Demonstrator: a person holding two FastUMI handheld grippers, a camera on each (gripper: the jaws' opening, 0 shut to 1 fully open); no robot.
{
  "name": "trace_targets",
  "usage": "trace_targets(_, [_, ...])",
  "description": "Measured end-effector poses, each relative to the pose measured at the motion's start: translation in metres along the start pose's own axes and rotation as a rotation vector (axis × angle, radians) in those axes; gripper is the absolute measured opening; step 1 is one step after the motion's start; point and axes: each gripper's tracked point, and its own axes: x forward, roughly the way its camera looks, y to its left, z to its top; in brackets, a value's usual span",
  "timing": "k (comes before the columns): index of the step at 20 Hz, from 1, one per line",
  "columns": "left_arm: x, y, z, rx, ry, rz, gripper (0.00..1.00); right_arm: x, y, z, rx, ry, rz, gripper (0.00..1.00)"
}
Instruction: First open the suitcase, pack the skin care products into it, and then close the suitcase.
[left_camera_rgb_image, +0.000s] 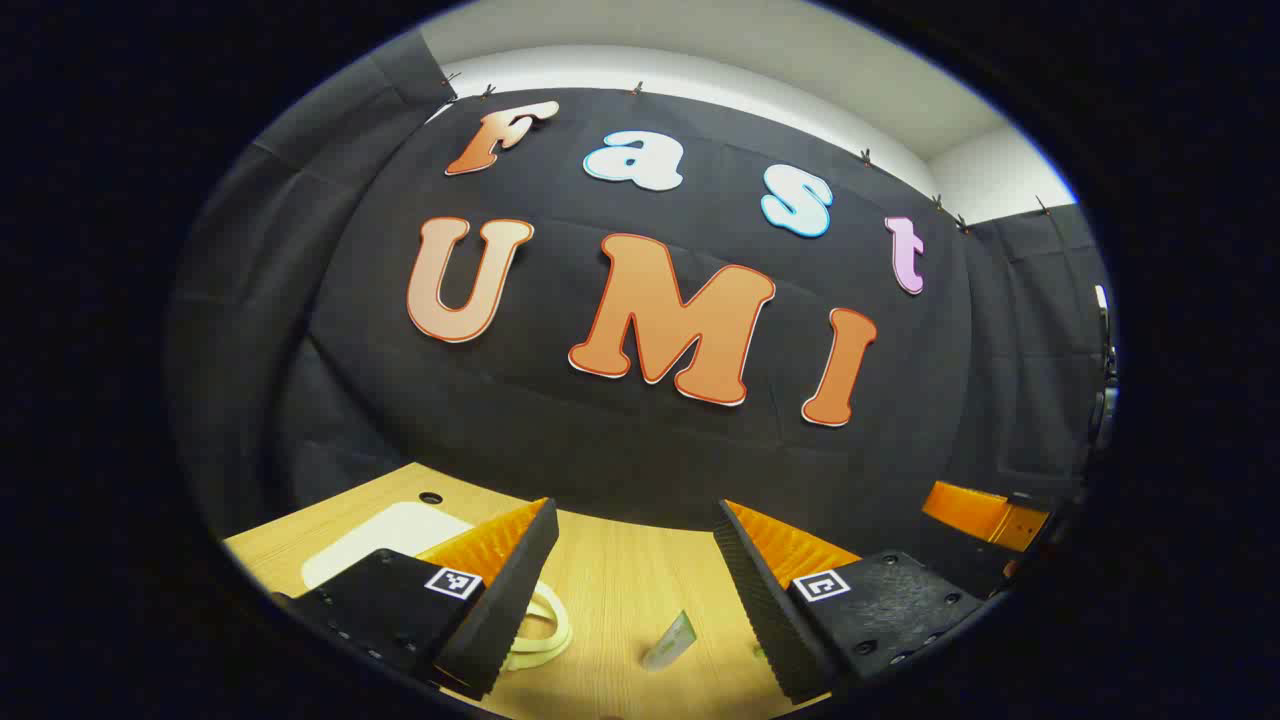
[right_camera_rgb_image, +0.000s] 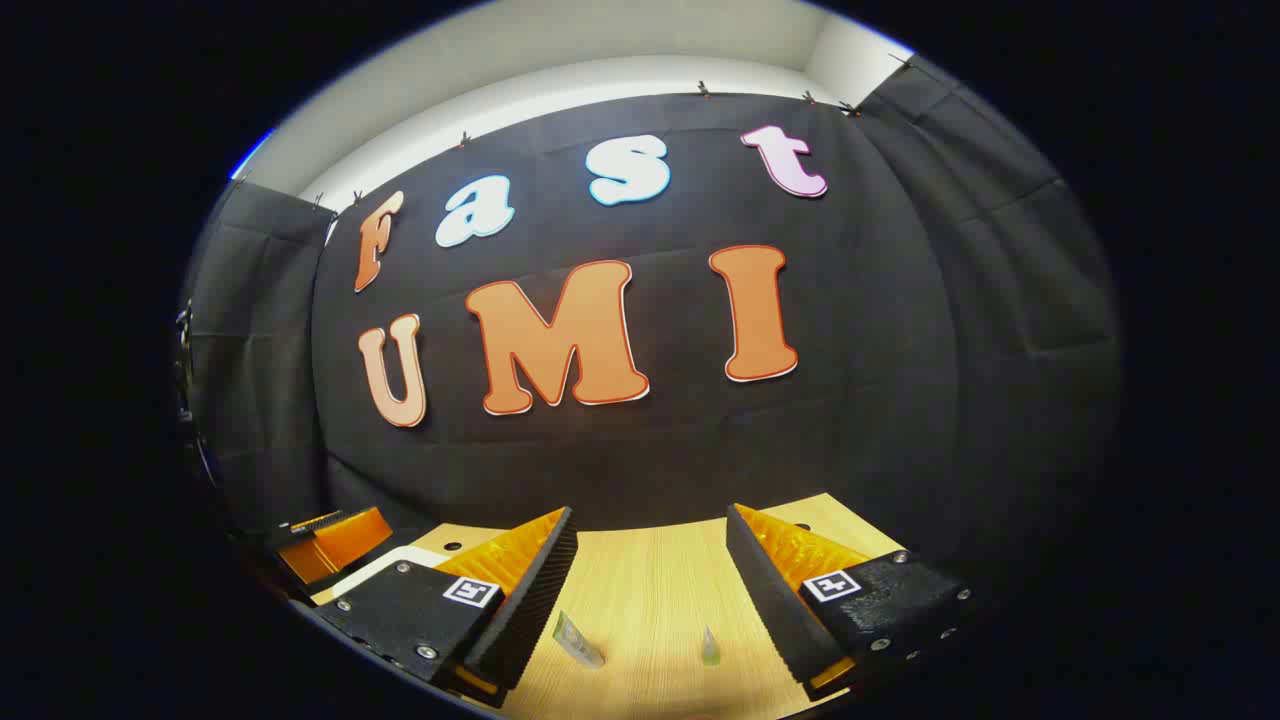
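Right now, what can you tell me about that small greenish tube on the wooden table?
The small tube looks like pale green, slightly see-through plastic, flat at one end. It sits tilted on the light wooden table, ahead of the left gripper, whose open fingers do not touch it. In the right gripper view it shows near that gripper's left finger. Its label is too small to make out.
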Motion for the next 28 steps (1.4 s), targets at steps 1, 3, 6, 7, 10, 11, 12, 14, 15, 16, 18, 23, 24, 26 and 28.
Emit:
trace_targets(1, [0.002,0.004,0.007,0.034,-0.011,0.019,0.97,0.002,-0.001,-0.002,0.004,0.011,-0.009,0.95])
trace_targets(3, [0.009,0.009,0.011,0.097,-0.013,0.049,0.94,0.006,-0.004,-0.005,-0.002,0.024,-0.028,0.95])
trace_targets(6, [0.013,0.007,0.006,0.074,0.042,0.01,0.97,0.009,-0.008,-0.009,-0.04,0.047,-0.073,0.95])
trace_targets(7, [0.013,0.013,0.008,0.073,0.054,0.017,0.97,0.008,-0.007,-0.012,-0.053,0.064,-0.078,0.95])
trace_targets(10, [0.014,0.026,0.01,0.128,0.051,0.027,0.97,0.007,-0.008,-0.017,-0.102,0.072,-0.098,0.95])
trace_targets(11, [0.012,0.031,0.012,0.134,0.047,0.037,0.97,0.006,-0.007,-0.019,-0.102,0.075,-0.103,0.95])
trace_targets(12, [0.009,0.033,0.01,0.124,0.047,0.044,0.97,0.005,-0.001,-0.019,-0.084,0.076,-0.09,0.95])
trace_targets(14, [0.004,0.033,0.004,0.091,0.063,0.045,0.97,0.001,0.005,-0.022,-0.081,0.091,-0.074,0.95])
trace_targets(15, [0.002,0.033,0.002,0.082,0.069,0.045,0.97,-0.001,0.005,-0.024,-0.092,0.098,-0.073,0.95])
trace_targets(16, [-0.001,0.034,-0.001,0.084,0.076,0.049,0.97,-0.004,0.005,-0.025,-0.1,0.102,-0.07,0.95])
trace_targets(18, [-0.004,0.036,-0.004,0.09,0.083,0.054,0.97,-0.011,0.007,-0.027,-0.112,0.111,-0.069,0.95])
trace_targets(23, [-0.014,0.043,-0.005,0.168,0.08,0.067,0.97,-0.016,0.004,-0.034,-0.122,0.14,-0.076,0.95])
trace_targets(24, [-0.015,0.045,-0.007,0.199,0.082,0.074,0.97,-0.021,0.003,-0.035,-0.123,0.142,-0.078,0.95])
trace_targets(26, [-0.019,0.051,-0.017,0.277,0.094,0.088,0.97,-0.032,-0.001,-0.04,-0.131,0.148,-0.084,0.95])
trace_targets(28, [-0.02,0.053,-0.041,0.362,0.135,0.077,0.97,-0.034,0.0,-0.047,-0.129,0.169,-0.08,0.95])
